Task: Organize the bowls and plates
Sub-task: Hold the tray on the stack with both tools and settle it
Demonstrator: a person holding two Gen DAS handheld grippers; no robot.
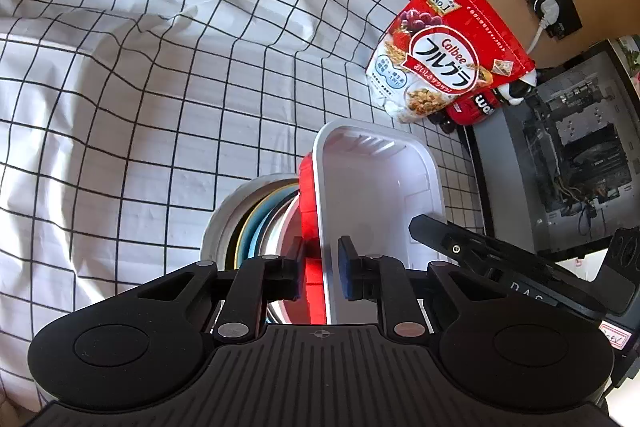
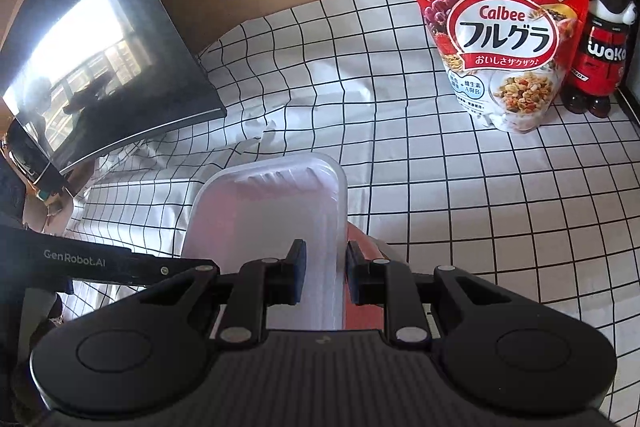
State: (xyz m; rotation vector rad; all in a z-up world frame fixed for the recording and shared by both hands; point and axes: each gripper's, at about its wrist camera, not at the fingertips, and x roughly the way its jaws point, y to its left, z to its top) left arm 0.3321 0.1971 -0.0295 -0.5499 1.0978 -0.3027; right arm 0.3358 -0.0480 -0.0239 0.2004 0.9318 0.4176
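I see a surface under a grid-checked cloth [image 2: 460,187], open across the left wrist frame's left half; a cereal bag [image 2: 500,31] stands upper right. Both my left hand-held gripper [image 1: 322,267] and right hand-held gripper [image 2: 326,277] clamp the white tray [image 1: 376,187], lower centre, beside stacked bowls [image 1: 248,223].

Left hand-held gripper [image 1: 320,267] and right hand-held gripper [image 2: 324,277] angle downward, jaws clamped.

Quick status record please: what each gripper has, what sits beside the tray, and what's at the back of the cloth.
left gripper: shut on left rim of white tray
right gripper: shut on tray's right rim
under tray: red container
beside tray: stacked bowls, to its left
surface: checked cloth
back of cloth: cereal bag, panda bottle
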